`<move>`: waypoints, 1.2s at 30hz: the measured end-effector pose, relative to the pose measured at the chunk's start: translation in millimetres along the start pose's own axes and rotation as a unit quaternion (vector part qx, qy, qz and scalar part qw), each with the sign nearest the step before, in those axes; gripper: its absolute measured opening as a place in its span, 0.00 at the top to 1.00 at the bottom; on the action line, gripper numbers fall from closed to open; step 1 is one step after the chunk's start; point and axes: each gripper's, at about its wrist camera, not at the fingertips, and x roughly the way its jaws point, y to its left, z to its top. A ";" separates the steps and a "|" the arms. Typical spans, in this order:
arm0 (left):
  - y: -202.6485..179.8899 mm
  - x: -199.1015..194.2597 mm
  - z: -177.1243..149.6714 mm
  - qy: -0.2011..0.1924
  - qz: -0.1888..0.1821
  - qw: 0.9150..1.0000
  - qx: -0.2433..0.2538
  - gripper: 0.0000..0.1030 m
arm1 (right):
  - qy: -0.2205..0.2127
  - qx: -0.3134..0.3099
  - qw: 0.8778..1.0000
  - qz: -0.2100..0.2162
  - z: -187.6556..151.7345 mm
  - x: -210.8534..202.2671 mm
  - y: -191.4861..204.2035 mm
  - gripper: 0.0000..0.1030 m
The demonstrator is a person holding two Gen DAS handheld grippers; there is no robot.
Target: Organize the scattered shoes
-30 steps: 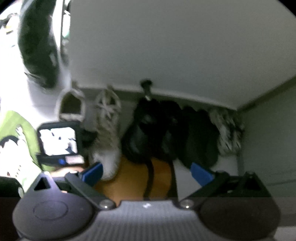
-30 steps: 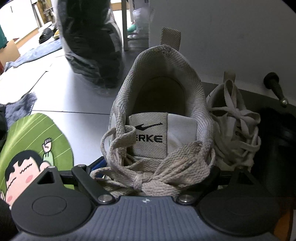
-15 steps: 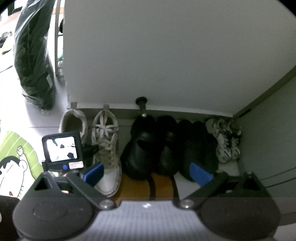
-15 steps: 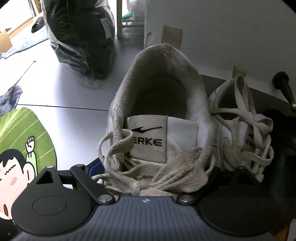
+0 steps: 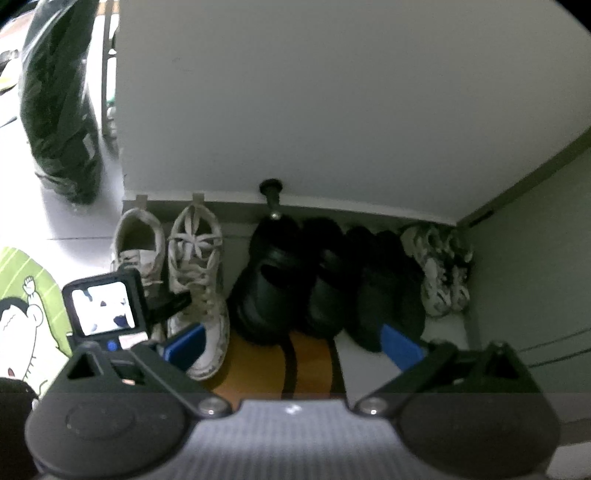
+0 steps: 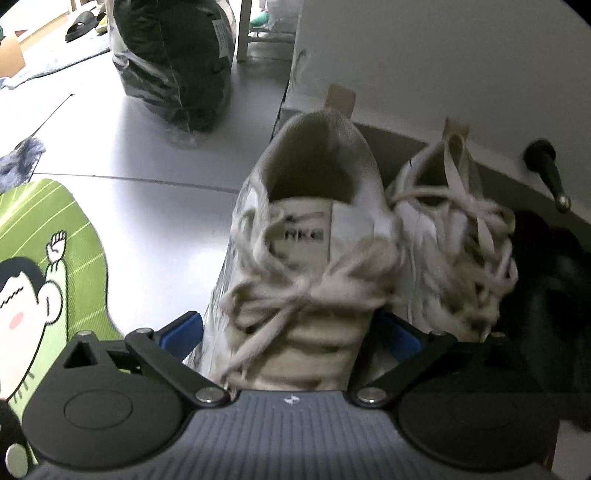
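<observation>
Floor [image 6: 155,155]: right tool [image 6: 291,334] apparently wider now.

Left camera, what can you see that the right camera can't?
Only the left camera shows two pairs of black shoes, a speckled pair in the corner, and an orange mat. Only the right camera shows a slipper far off and a grey cloth. Both show two white sneakers side by side, a dark bag, a door stopper and a green cartoon mat.
</observation>
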 end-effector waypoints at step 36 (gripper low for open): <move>-1.1 -12.6 11.3 -0.025 0.026 0.999 -0.003 0.01 | -0.039 0.090 0.993 0.065 -26.6 -53.9 -44.4 0.06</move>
